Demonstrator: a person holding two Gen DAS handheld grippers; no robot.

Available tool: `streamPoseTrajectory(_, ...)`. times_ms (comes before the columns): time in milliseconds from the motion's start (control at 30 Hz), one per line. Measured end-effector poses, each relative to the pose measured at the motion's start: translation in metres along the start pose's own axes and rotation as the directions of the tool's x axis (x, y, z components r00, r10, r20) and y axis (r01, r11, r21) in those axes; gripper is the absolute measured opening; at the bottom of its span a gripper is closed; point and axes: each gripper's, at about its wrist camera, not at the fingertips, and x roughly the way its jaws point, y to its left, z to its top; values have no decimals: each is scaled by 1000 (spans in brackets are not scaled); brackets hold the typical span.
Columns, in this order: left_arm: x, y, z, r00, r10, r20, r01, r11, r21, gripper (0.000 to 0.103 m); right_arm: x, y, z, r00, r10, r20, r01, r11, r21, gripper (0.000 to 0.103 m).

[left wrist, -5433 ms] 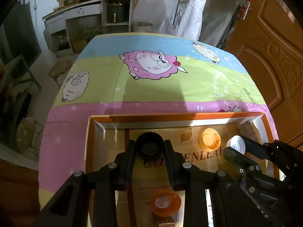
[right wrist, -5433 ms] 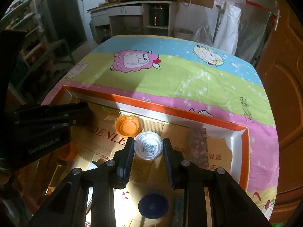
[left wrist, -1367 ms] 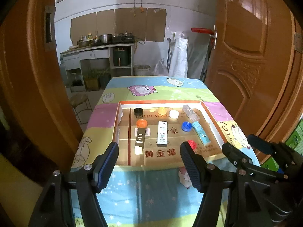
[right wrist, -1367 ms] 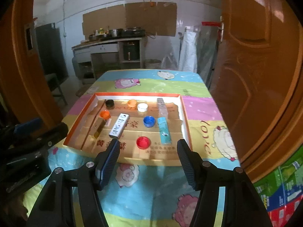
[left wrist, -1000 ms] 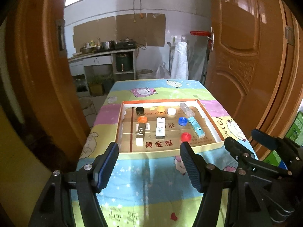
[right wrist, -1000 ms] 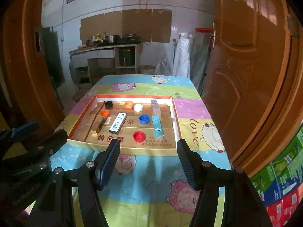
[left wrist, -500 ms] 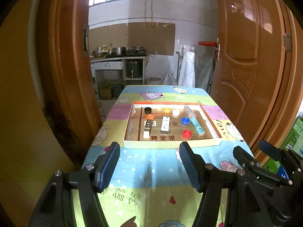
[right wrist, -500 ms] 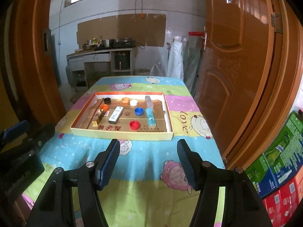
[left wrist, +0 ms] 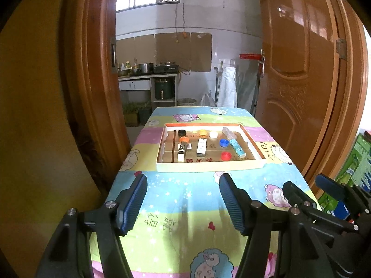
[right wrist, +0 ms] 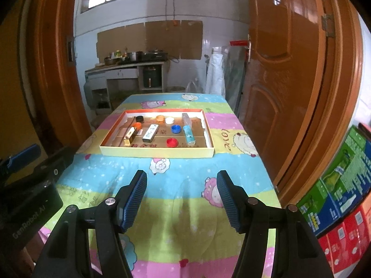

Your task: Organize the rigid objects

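A shallow tray [right wrist: 155, 154] w/ orange-edged walls is seen on the counter [right wrist: 185, 185], past its middle, well apart from both tongs. Inside it small rigid items are laid out in rows. At the far wall a black cap [right wrist: 139, 118], an orange cap [right wrist: 160, 117] and a white cap [right wrist: 169, 120] are lined up, w/ a clear bottle [right wrist: 186, 118] to their right. Nearer, a second orange cap [right wrist: 137, 125], a gold-black box [right wrist: 130, 136], a white remote-like box [right wrist: 150, 133], a blue cap [right wrist: 176, 129] and a teal tube [right wrist: 189, 135] are set side by side, apart from each other. A red cap [right wrist: 172, 142] is placed closest to the near wall.

The counter is covered by a striped cloth w/ cartoon sheep. Nothing is seen on the cloth between the tray and the tongs.

The left tongs [left wrist: 183, 199] are held wide open over the near end of the counter, w/ nothing gripped. The right tongs [right wrist: 182, 197] are likewise spread wide and empty; they are seen also at the lower right of the left view.

Brown wooden doors [right wrist: 289, 69] are seen on both sides. Coloured cartons [right wrist: 343, 185] are stacked at right. A kitchen bench w/ pots [right wrist: 129, 62] is seen at the back wall, beyond the counter.
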Motion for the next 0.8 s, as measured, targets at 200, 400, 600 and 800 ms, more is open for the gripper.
streamPoseTrajectory(200, -14, -4, -12, 1000, 2, 3, -2, 1000, 11, 65, -12, 0, -12, 1000, 2, 9, -2, 1000, 12, 65)
streamPoseTrajectory(400, -24, -4, -21, 1000, 7, 7, -8, 1000, 11, 65, -23, 1, -21, 1000, 3, 19, -3, 1000, 0, 65)
streamPoseTrajectory(600, -31, -3, -24, 1000, 18, 16, -18, 1000, 13, 65, -29, 2, -26, 1000, 10, 29, -10, 1000, 1, 65)
streamPoseTrajectory(800, -31, -1, -25, 1000, 22, 18, -22, 1000, 10, 65, -31, 3, -27, 999, 10, 35, -10, 1000, 0, 65)
